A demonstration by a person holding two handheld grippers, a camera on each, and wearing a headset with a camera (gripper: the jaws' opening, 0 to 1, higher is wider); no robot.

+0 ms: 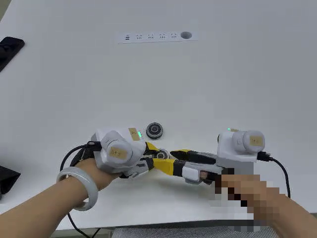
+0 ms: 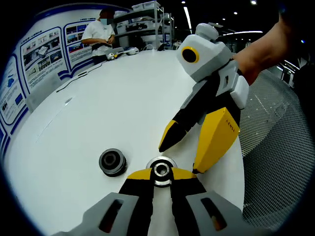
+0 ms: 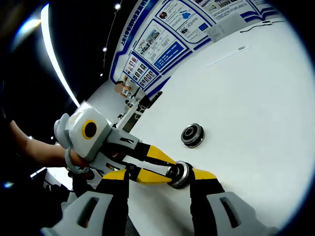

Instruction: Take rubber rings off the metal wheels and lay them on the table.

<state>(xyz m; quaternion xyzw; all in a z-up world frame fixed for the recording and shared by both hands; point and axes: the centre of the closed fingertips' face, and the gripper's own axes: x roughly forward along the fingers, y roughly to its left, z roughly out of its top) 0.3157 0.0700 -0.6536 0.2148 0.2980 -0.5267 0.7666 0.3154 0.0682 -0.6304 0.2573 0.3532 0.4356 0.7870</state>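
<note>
A small metal wheel is held just above the white table, with my left gripper shut on it. My right gripper comes in from the right. It is open, one yellow finger beside the wheel and the other dark-tipped one beyond it. A second wheel with a black rubber ring lies flat on the table just behind the grippers.
A white power strip lies at the far side of the table. Black objects sit at the left edge. The table's front edge runs just below the hands. A person stands far off.
</note>
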